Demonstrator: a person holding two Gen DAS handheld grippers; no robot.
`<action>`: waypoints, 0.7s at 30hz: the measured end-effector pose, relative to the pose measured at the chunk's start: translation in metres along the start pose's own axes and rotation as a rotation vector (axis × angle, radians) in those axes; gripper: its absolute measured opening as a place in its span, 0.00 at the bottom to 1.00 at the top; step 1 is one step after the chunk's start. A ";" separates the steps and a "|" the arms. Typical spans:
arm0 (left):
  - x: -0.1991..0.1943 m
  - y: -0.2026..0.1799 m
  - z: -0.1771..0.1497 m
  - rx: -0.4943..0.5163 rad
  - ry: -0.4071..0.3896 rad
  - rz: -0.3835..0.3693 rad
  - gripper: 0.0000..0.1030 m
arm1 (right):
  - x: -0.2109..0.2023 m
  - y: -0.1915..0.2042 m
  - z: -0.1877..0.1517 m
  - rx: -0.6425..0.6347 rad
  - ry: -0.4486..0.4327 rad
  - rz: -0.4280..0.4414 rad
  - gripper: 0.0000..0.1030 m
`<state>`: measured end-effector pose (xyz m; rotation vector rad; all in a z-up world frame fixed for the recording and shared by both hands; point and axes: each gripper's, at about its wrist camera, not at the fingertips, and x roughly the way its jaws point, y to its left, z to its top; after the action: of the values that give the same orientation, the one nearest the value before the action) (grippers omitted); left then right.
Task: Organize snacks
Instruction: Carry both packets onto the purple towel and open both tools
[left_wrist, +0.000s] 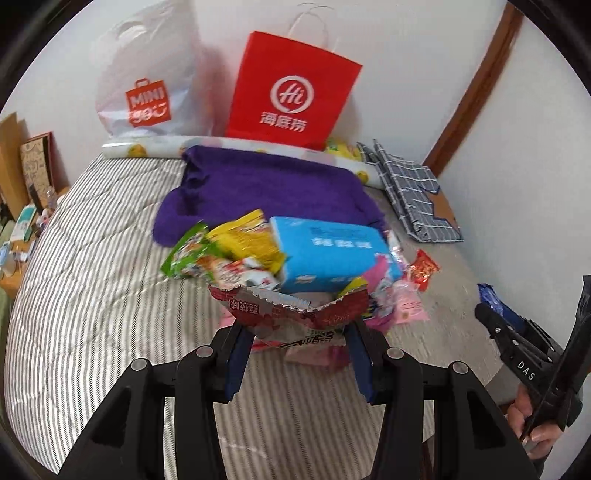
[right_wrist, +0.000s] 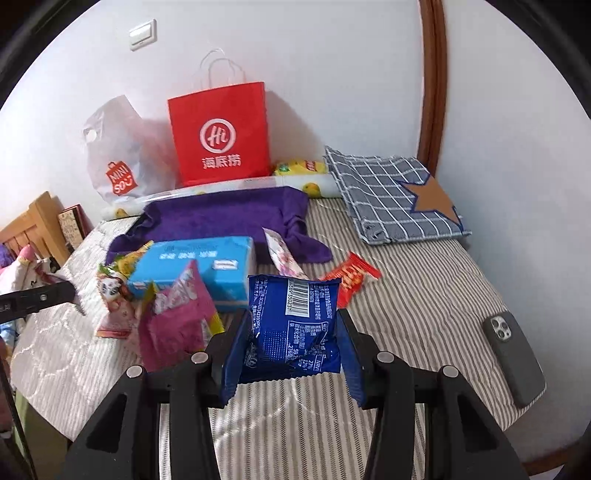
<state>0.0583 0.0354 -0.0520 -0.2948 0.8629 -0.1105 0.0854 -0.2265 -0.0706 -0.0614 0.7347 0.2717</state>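
Snacks heaped mid-bed on striped grey-and-white quilted bedding (left_wrist: 92, 258): crinkled foil and plastic packets in green, yellow and pink around a rectangular sky-blue soft-pack tissue block (left_wrist: 332, 254).

Left gripper (left_wrist: 295, 332), black frame with blue pads, clamped narrow on a torn red-and-white foil snack bag (left_wrist: 291, 314), jagged silver-lined mouth gaping upward, held clear above the pile.

Right gripper (right_wrist: 288, 332) likewise pinched on a glossy dark-blue pillow-shaped snack packet (right_wrist: 295, 325), barcode side facing the lens, crimped bottom edge hanging free over the stripes.

Beside that, a creased pink plastic packet (right_wrist: 177, 325) and a small red wrapper (right_wrist: 351, 277) lying flat on the quilt; a slim floral-printed sachet (right_wrist: 280, 254) partly behind the blue packet, contents unreadable at this blur.

Further back, a rumpled purple fleece blanket (left_wrist: 266, 181), soft and matte. Against the white wall, a stiff red paper carrier bag (left_wrist: 291, 88) with twisted white handles, upright, next to a slack translucent white plastic shopping bag (left_wrist: 147, 81). Off to the right, a folded blue-grey checked cloth bag (right_wrist: 384, 188) with a brown star patch, and a dark-cased smartphone (right_wrist: 513, 350) face down near the bed's edge.
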 end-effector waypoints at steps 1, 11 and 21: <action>0.001 -0.004 0.002 0.008 0.000 -0.003 0.46 | -0.001 0.002 0.002 -0.002 -0.004 0.002 0.43; 0.009 -0.027 0.037 0.048 -0.001 -0.030 0.46 | 0.005 0.014 0.041 -0.008 -0.035 0.032 0.43; 0.031 -0.031 0.080 0.065 0.017 -0.043 0.47 | 0.029 0.013 0.085 0.021 -0.054 0.056 0.43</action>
<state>0.1401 0.0162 -0.0166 -0.2518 0.8678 -0.1808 0.1579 -0.1947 -0.0260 -0.0135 0.6857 0.3184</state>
